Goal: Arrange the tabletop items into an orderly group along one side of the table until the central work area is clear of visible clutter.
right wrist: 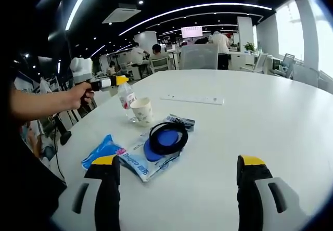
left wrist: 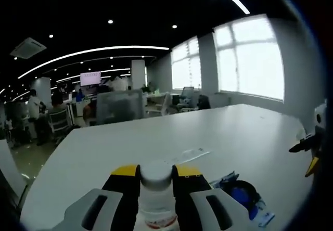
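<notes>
- Left claw [left wrist: 155,189] is closed on the water bottle [left wrist: 155,197], held over the table [left wrist: 156,132] edge beside the paper cup [right wrist: 142,110].
- Right claw [right wrist: 177,179] is wide open and empty, hovering near the blue packets [right wrist: 112,153] and black cable coil [right wrist: 167,135].
- Likely step: placing the bottle in the group. Next: set it upright by the cup, then release.
- White table in an open-plan office; power strip [right wrist: 192,99] lies mid-table.

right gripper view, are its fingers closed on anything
No, the right gripper is open, its fingers wide apart over the bare table.
</notes>
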The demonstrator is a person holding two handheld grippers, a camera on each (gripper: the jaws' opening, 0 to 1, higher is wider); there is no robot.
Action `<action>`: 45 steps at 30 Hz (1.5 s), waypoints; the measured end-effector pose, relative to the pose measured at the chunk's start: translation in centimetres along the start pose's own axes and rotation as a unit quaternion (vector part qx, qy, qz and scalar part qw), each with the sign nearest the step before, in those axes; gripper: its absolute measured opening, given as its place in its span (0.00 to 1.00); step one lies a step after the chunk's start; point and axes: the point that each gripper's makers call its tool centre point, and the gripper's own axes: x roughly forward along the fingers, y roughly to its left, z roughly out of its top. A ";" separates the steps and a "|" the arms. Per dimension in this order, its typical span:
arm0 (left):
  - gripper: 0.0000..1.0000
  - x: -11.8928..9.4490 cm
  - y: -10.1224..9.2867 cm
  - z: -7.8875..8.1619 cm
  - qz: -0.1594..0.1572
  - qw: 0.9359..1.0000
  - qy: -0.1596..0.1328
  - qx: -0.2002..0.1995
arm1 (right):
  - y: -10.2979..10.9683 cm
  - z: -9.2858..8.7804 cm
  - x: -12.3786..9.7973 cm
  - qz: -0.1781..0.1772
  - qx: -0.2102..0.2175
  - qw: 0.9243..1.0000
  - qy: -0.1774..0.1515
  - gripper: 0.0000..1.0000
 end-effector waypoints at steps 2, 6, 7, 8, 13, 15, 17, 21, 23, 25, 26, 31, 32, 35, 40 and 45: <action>0.26 -0.1 0.4 -0.1 -0.003 1.000 0.000 -0.007 | 0.0 0.0 0.0 0.000 0.000 1.000 0.000 0.89; 0.29 -0.3 0.0 0.1 -0.003 1.000 -0.002 0.004 | 0.0 0.1 0.2 0.001 0.000 1.000 -0.001 0.89; 0.30 -0.4 0.0 0.0 -0.003 1.000 0.001 0.003 | 0.0 0.1 0.2 0.002 0.000 1.000 -0.002 0.89; 0.31 -0.5 0.0 -0.1 -0.004 1.000 0.005 -0.001 | 0.0 0.2 0.3 0.003 -0.001 1.000 -0.003 0.89; 0.37 -1.3 0.5 -0.7 -0.002 1.000 0.022 -0.015 | -0.1 0.7 0.4 0.006 -0.004 1.000 -0.005 0.89; 0.40 -1.6 0.3 -0.6 -0.001 1.000 0.023 -0.016 | 0.0 0.8 0.4 0.008 -0.009 1.000 -0.004 0.89; 0.42 -1.8 0.1 -0.4 -0.003 1.000 0.023 -0.013 | 0.0 1.0 0.3 0.009 -0.011 1.000 -0.005 0.88; 0.45 -2.9 -0.3 -0.6 -0.005 0.999 0.035 -0.002 | 0.1 1.5 0.3 0.012 -0.017 1.000 -0.009 0.88; 0.50 -3.9 -1.3 -0.3 -0.013 0.999 0.037 -0.013 | 0.2 1.7 0.3 0.016 -0.021 1.000 -0.010 0.87; 0.54 -5.0 -2.1 0.2 -0.017 0.999 0.037 -0.010 | 0.4 1.8 0.4 0.020 -0.025 0.999 -0.009 0.87; 0.54 -5.4 -2.4 0.4 -0.019 0.999 0.035 -0.007 | 0.5 1.9 0.5 0.022 -0.027 0.999 -0.009 0.86; 0.64 -7.7 -3.9 0.8 -0.040 0.998 0.040 -0.008 | 1.3 2.4 1.0 0.037 -0.045 0.998 -0.010 0.85; 0.66 -8.0 -4.1 0.7 -0.042 0.998 0.043 -0.006 | 1.2 2.5 1.2 0.038 -0.047 0.998 -0.009 0.84; 0.69 -9.2 -4.5 0.3 -0.052 0.997 0.051 -0.002 | 1.4 2.8 1.6 0.041 -0.049 0.998 -0.011 0.83; 0.78 -11.2 -5.7 0.4 -0.063 0.997 0.054 -0.006 | 1.0 3.2 2.5 0.044 -0.060 0.997 -0.009 0.78; 0.87 -12.4 -6.8 0.6 -0.082 0.995 0.051 -0.005 | 0.4 3.8 3.8 0.048 -0.075 0.996 -0.004 0.72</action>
